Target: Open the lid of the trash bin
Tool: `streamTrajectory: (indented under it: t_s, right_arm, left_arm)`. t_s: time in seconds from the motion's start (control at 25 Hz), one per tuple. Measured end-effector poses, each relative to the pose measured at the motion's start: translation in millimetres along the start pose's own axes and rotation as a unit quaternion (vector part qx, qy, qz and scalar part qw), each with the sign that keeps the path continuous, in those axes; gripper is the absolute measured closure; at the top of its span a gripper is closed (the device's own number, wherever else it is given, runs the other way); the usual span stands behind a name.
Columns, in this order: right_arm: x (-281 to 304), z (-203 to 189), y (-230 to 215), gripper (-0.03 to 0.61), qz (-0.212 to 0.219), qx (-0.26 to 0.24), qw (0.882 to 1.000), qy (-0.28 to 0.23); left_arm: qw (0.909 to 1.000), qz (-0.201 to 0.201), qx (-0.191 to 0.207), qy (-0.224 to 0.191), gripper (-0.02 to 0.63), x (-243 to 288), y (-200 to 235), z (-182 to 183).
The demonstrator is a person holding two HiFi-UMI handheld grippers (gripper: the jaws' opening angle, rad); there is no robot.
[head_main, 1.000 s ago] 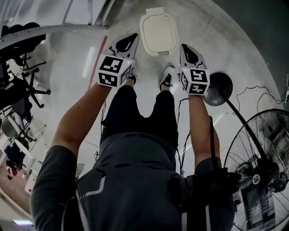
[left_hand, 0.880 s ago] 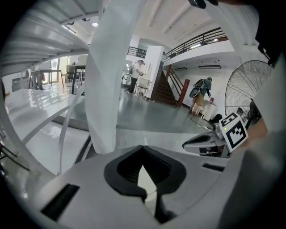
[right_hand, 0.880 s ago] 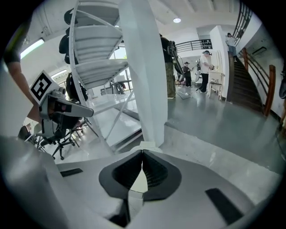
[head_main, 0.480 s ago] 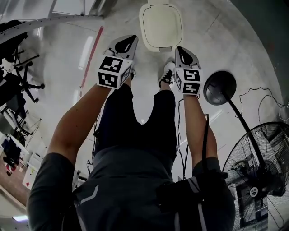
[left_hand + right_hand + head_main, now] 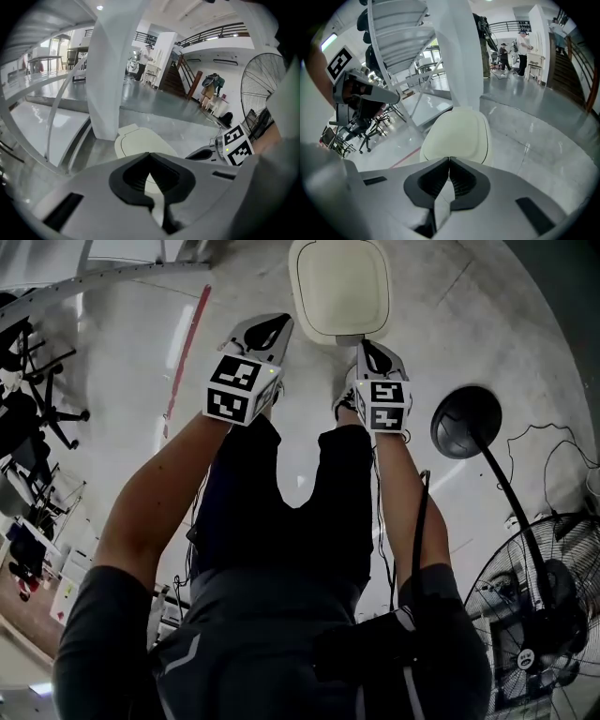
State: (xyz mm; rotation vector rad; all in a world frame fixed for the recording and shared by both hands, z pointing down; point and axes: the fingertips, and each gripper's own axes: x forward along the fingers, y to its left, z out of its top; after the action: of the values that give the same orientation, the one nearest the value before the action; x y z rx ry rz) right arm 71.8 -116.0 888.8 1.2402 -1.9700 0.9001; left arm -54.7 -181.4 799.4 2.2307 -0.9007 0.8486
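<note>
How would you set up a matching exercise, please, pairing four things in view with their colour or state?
Things:
1. bin lid
2. fan base
3. floor stripe
4. right hand-held gripper

Descriptions:
a. red
b. shut, holding nothing
c. cream, lying closed
d. black, round

Pairs: 1-c, 2-d, 3-a, 4-b
</note>
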Motion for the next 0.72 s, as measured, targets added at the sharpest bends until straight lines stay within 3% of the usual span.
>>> streamTrajectory:
  t_s: [0.44,0.72]
  right_arm:
    - [37.4,-29.0,-3.3,0.552,-0.001,-0.001,1.000,0.031]
    - [41.7,-36.3,-5.4,0.552,-0.015,0.008,0.999,0.037]
  left_arm:
    - [0.9987,0.022,-0.030,0.034,0.606,23.7,17.1,-45.8]
    - [0.9984,0.017,-0.044,0.031,0.606,27.3,18.0,-49.2]
